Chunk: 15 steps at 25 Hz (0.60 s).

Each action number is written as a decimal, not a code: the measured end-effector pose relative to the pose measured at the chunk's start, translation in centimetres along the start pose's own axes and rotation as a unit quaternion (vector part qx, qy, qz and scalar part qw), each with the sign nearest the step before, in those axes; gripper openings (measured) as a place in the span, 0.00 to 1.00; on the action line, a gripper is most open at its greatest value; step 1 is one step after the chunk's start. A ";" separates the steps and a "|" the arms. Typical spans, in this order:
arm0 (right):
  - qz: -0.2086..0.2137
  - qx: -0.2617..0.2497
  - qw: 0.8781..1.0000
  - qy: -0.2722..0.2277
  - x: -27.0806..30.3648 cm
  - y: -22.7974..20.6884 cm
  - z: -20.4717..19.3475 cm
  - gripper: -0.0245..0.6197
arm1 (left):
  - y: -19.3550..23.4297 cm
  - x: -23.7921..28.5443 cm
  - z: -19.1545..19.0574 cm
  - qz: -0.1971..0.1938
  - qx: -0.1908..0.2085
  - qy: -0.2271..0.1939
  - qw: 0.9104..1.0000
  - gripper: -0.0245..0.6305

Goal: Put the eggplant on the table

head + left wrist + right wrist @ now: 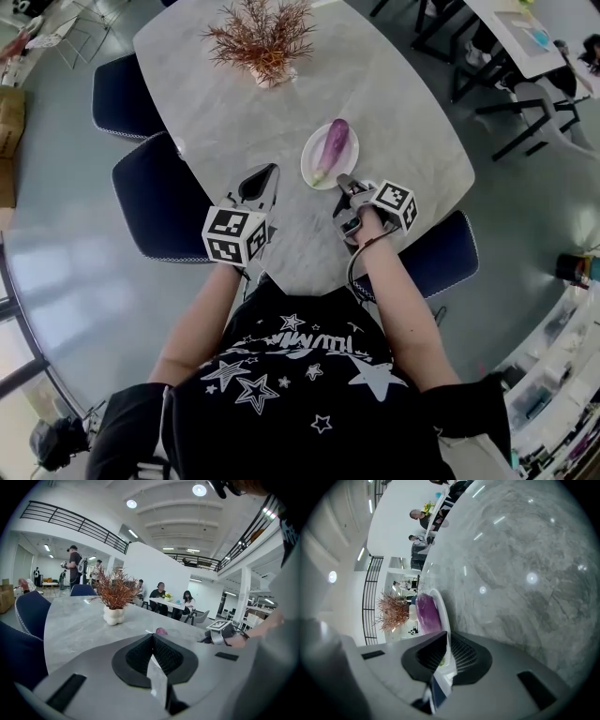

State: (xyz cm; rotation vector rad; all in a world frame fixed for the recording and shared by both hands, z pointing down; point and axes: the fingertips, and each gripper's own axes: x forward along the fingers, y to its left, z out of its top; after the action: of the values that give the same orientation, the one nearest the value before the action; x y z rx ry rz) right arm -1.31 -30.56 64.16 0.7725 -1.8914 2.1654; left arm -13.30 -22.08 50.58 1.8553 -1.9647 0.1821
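The purple eggplant (331,148) lies on a white plate (309,165) at the centre of the marble worktop (394,103), the right hand-held gripper (345,180) clamped on the plate's lower-right rim, the left hand-held gripper (269,172) closed and empty left of the plate.

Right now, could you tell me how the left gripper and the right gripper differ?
The left gripper is over bare table, away from the plate; the right gripper has its tips at the plate's rim, by the eggplant. The left gripper is held level; the right gripper is rolled on its side. Both have jaws together.
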 end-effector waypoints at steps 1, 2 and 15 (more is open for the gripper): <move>0.000 -0.001 1.000 0.000 -0.1 0.0 0.0 0.07 | 0.1 -0.2 0.0 0.001 0.000 0.000 1.000 0.05; 0.001 -0.004 1.000 0.001 -0.1 0.0 -0.1 0.07 | 0.2 -0.3 0.0 0.001 0.000 0.000 1.000 0.05; -0.012 -0.041 0.999 -0.016 -1.6 -0.1 -1.5 0.07 | 0.2 -2.0 -0.3 -0.020 0.003 0.002 1.000 0.05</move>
State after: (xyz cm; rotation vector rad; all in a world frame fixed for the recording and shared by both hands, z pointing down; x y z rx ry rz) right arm -0.34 -28.79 63.38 0.8151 -1.9621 2.0580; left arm -13.43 -20.09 50.12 1.8958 -1.9247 0.1782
